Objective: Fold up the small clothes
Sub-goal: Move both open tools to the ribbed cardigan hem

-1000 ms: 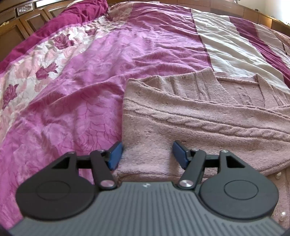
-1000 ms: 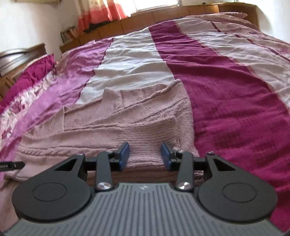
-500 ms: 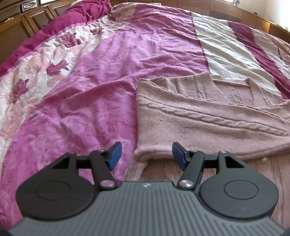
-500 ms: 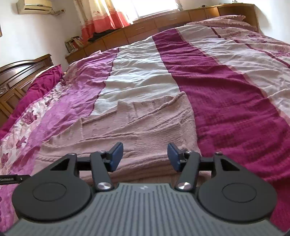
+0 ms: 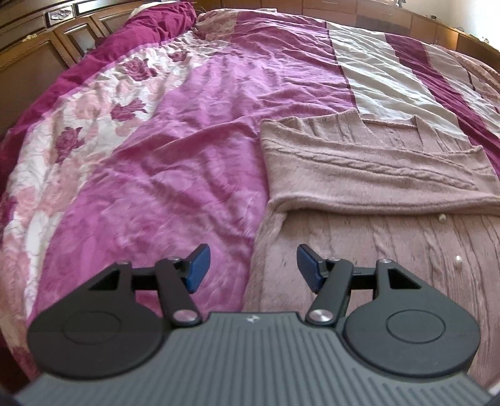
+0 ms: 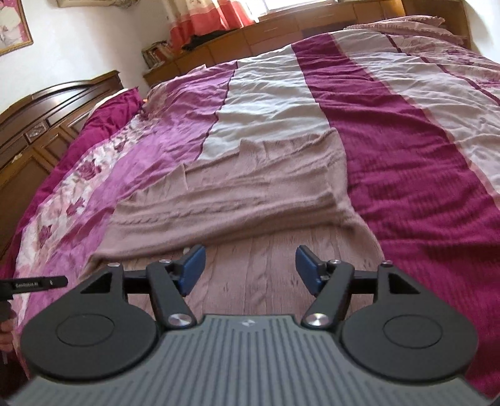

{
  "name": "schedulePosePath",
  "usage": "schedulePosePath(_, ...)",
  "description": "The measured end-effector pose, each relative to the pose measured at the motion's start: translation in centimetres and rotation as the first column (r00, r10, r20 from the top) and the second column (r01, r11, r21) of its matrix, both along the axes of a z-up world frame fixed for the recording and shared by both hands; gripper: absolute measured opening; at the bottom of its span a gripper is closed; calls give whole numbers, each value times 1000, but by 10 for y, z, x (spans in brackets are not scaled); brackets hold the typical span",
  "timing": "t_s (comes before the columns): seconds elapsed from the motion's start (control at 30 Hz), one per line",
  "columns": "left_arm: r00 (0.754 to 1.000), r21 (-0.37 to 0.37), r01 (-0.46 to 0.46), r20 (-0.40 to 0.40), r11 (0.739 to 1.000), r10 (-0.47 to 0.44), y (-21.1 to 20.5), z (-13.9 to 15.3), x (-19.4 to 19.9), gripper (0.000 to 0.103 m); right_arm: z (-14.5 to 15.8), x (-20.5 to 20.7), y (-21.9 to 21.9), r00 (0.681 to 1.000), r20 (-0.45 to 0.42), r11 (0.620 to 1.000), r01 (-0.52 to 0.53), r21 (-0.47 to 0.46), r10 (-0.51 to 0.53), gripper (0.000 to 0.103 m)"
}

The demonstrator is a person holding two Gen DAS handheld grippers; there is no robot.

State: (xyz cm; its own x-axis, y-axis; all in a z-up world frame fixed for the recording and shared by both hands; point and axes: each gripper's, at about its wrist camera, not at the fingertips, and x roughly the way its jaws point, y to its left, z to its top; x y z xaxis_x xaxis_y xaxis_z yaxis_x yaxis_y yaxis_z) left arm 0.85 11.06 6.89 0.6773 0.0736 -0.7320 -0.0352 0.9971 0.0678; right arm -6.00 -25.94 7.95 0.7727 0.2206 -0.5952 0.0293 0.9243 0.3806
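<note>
A dusty-pink cable-knit cardigan (image 5: 368,175) (image 6: 237,193) lies flat on the bed, its far part doubled over toward me with a fold edge running across. Small pearl buttons (image 5: 442,217) show on the lower layer. My left gripper (image 5: 251,265) hovers open above the cardigan's near left edge, nothing between its blue pads. My right gripper (image 6: 248,267) hangs over the near lower layer, just short of the fold; its jaws are opening and hold nothing. The tip of the left gripper (image 6: 34,282) shows at the left edge of the right wrist view.
The bed is covered by a striped quilt (image 5: 175,175) of magenta, cream and floral bands, rumpled on the left. A dark wooden headboard (image 6: 47,118) stands at the left, low wooden cabinets (image 6: 281,28) and curtains beyond the far side.
Both grippers have pulled back and up from the fold, which now lies farther ahead. The right gripper's jaws have spread wider. The lower layer with buttons has come into view.
</note>
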Motion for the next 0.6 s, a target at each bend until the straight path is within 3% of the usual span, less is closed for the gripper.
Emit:
schedulePosePath(0.23, 1000, 70, 4, -3, 998, -4, 8, 4, -31, 63, 1, -31, 0, 999, -44, 999, -31, -22, 30, 74)
schedulePosePath(0.6, 998, -5, 33, -61, 999, -33, 5, -12, -61, 63, -13, -63, -11, 989, -136, 997, -59, -54, 51, 75)
